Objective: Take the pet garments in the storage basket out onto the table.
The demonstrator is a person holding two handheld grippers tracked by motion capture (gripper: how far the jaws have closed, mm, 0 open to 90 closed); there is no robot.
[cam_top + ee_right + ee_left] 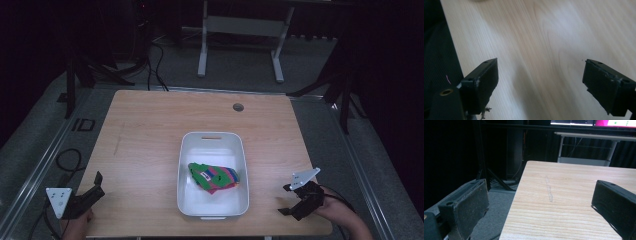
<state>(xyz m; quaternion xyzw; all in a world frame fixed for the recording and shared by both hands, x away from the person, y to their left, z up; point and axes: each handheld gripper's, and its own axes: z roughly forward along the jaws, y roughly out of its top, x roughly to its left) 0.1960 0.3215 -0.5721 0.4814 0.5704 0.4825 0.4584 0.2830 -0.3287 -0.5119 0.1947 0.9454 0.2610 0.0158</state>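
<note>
A white plastic bin (212, 135) stands in the middle of the wooden table (145, 140). Inside it lies a crumpled green, pink and blue packet (215, 177). My left gripper (99, 184) rests at the table's front left corner, open and empty, well left of the bin. In the left gripper view its jaws (541, 195) stand wide apart over the table's left edge. My right gripper (285, 199) sits near the front right corner, open, to the right of the bin. The right gripper view has its jaws (540, 75) spread above bare wood.
A round cable hole (238, 107) sits near the table's far edge. Behind the table stands a white desk frame (240, 25); dark stands and cables (155, 65) lie on the floor around. A faint scuff mark (549, 191) runs along the wood.
</note>
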